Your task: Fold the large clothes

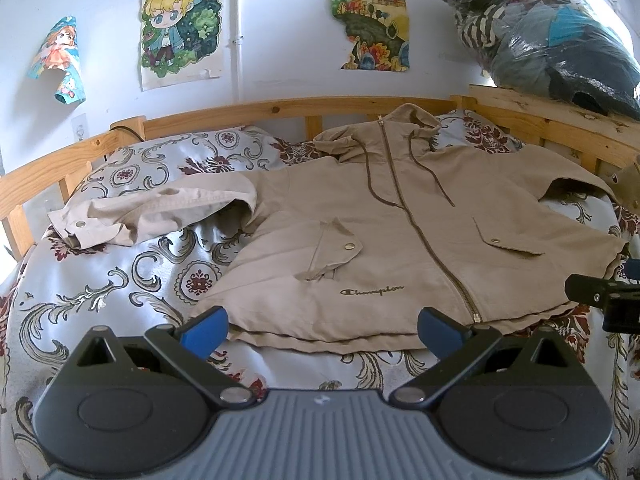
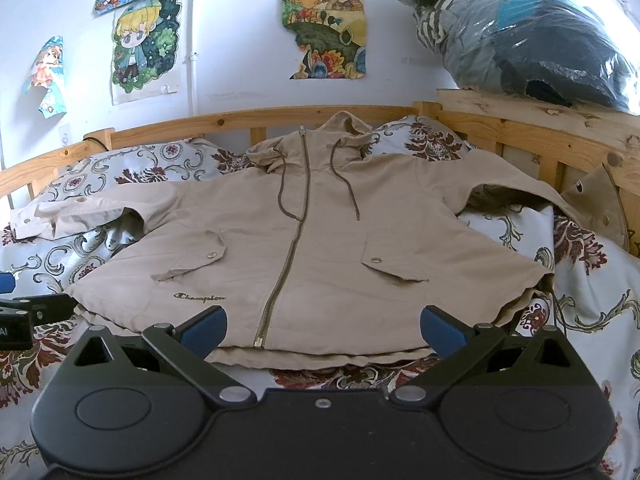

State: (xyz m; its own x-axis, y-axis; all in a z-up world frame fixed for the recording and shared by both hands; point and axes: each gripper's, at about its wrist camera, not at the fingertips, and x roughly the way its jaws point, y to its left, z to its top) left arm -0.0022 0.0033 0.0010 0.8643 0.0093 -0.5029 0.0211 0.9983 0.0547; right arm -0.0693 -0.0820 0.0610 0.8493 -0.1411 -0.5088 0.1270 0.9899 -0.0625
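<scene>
From the left wrist, we see our left gripper (image 1: 322, 330) with its blue fingers (image 1: 204, 330) spread wide and holding nothing, poised just above the near hem of the jacket (image 1: 400, 240). The jacket lies face up and zipped across the middle of the bed (image 1: 100, 300), hood (image 1: 400, 128) toward the far rail (image 1: 280, 106). One sleeve (image 1: 160, 208) stretches toward the bed's left edge, its cuff resting on the patterned cover. The other sleeve runs toward the bed's right edge. At the frame's right edge we see part of our right gripper (image 1: 604, 296), near the jacket's right hem corner. Drawings (image 1: 180, 28) hang on the wall behind the bed, and a bag of clothes (image 1: 552, 36) sits on the wooden ledge at the far right corner.

From the right wrist, we see our right gripper (image 2: 322, 330) also spread wide and empty, low over the hem of the jacket (image 2: 320, 240) just right of the zipper (image 2: 288, 256). The right sleeve (image 2: 540, 196) reaches the bed's right edge, and its cuff leans against the side rail (image 2: 560, 148). The hood (image 2: 344, 128) lies against the far rail. Our left gripper (image 2: 28, 312) shows in part at the frame's left edge, beside the jacket's left hem corner.
</scene>
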